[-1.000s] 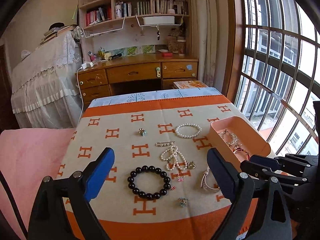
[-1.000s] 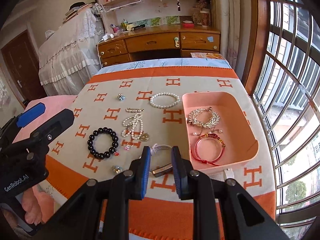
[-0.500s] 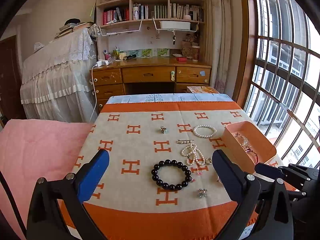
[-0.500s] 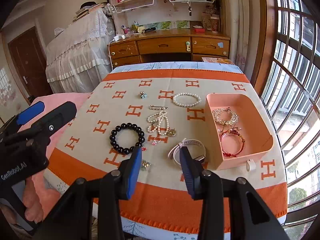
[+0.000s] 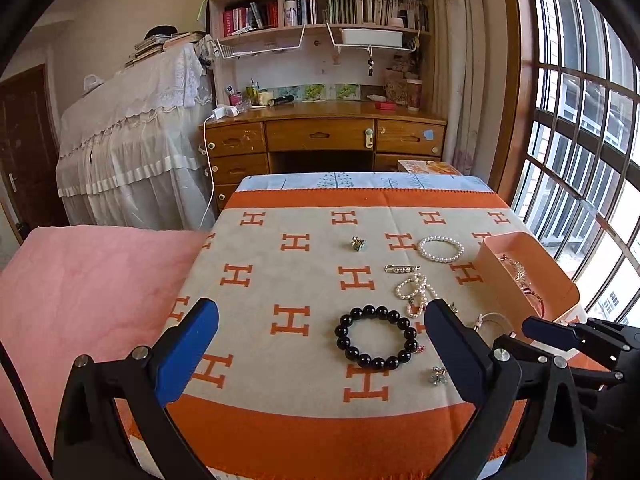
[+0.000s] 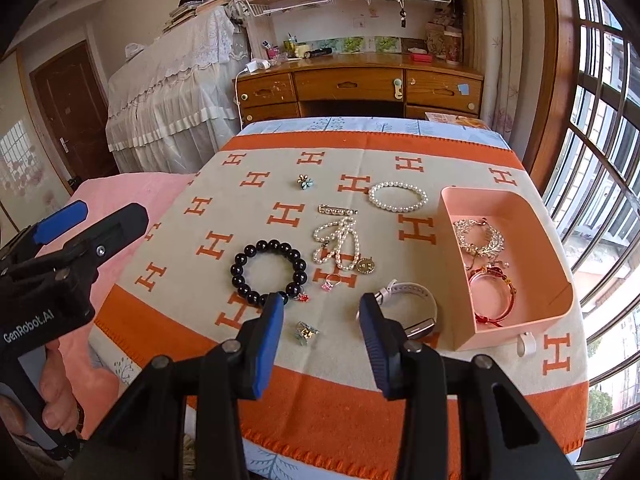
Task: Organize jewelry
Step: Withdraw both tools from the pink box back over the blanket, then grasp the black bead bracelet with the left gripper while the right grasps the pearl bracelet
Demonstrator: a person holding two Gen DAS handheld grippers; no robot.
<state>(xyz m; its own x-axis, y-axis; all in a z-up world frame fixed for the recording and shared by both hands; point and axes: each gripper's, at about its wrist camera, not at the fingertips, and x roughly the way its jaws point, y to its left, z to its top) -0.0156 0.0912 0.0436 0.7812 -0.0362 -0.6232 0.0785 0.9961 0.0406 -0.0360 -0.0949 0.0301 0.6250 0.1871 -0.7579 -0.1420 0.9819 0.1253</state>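
Pink tray (image 6: 460,264) — at the worktop's window side, holding two bracelets already sorted. Loose jewelry, black bead bracelet (image 6: 268,273) included, spread flat for picking. Left tool (image 5: 320,344) and right tool (image 6: 320,316) — both open, empty.

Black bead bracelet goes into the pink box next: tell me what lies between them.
The pearl necklace, a small pink ring and the white watch lie on the blanket between the black bead bracelet and the pink box.
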